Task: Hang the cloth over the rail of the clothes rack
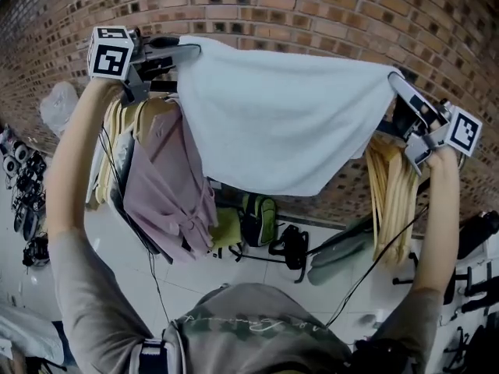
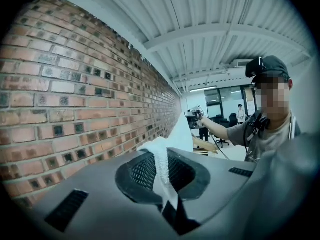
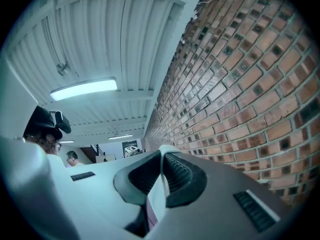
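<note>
cloth (image 1: 281, 123): stretched high, in front of hangers (image 1: 386, 185) | left gripper (image 1: 185, 50): clamped on one top corner | right gripper (image 1: 399, 82): clamped on the other | handling: light, soft, limp, probably sags mid-span; top corners suit best

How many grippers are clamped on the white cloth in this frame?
2. The left gripper pinches the cloth's upper left corner, the right gripper its upper right corner; the cloth hangs spread between them.
</note>
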Available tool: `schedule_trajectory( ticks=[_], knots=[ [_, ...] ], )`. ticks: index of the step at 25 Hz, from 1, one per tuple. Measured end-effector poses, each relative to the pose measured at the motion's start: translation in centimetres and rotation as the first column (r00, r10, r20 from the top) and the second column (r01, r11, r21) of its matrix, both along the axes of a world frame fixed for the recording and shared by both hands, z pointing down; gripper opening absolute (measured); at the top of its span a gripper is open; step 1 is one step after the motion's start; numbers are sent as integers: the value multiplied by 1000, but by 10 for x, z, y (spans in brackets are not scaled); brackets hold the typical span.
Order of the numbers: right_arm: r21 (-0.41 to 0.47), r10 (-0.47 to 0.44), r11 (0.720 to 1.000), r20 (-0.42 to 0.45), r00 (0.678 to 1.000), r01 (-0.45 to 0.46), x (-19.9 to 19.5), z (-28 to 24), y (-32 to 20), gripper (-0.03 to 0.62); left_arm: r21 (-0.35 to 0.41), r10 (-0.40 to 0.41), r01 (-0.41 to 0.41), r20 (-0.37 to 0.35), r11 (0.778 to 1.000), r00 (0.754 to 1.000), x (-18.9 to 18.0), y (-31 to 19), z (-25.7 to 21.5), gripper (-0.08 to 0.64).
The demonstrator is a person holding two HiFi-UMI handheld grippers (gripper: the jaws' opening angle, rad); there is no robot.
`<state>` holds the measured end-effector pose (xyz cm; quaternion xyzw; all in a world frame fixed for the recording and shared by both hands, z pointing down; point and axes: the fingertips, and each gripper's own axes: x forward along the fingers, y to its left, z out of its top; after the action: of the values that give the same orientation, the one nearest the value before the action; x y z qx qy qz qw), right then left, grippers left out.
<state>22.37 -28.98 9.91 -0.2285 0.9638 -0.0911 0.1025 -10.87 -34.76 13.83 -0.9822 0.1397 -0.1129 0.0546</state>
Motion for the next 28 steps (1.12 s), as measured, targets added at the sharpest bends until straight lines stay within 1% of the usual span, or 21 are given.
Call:
schedule_trajectory(
  ticks=[2, 4, 7, 9, 11, 13, 15, 18, 21, 23, 26, 28],
  knots=[
    [-4, 3, 1000, 1, 1000, -3, 2, -3, -6, 18, 18, 9, -10, 17, 1000, 1000, 5, -6, 3, 23],
    [7, 8, 1000, -4, 1000, -8, 4, -6, -11, 20, 32, 29, -30, 11, 999, 1000, 7, -10, 3, 24],
    [64, 10, 998, -23, 1000, -8, 4, -14, -15, 19, 44, 46, -44, -40, 998, 998, 5, -12, -4, 25],
    [110, 22, 994, -66, 998, -14, 4, -17, -18, 20, 49, 45, -42, -68, 998, 997, 4, -16, -9, 25],
    [138, 32, 990, -102, 994, -17, 5, -17, -22, 20, 56, 44, -40, -80, 998, 996, 5, -21, -12, 25],
    [142, 29, 990, -111, 993, -13, 5, -17, -26, 20, 50, 40, -36, -82, 998, 996, 6, -26, -12, 25],
    [151, 27, 989, -122, 992, -9, 4, -17, -30, 20, 32, 33, -31, -70, 999, 997, 6, -30, -10, 25],
    [176, 42, 984, -167, 985, -12, 3, -16, -35, 20, -11, 19, -20, -46, 1000, 999, 6, -35, -5, 25],
    [159, 58, 987, -213, 975, -24, 6, -9, -42, 20, -38, 8, -8, -16, 999, 1000, 6, -37, 0, 25],
    [142, 61, 990, -240, 969, -27, 6, -2, -44, 20, -50, 20, -20, 5, 999, 1000, 7, -36, 3, 25],
    [132, 65, 991, -299, 952, -26, 1, 9, -44, 20, -68, 51, -47, 63, 997, 997, 9, -31, 11, 28],
    [137, 67, 990, -343, 937, -20, -4, 14, -44, 20, -75, 57, -48, 120, 996, 991, 10, -29, 18, 52]
  ],
)
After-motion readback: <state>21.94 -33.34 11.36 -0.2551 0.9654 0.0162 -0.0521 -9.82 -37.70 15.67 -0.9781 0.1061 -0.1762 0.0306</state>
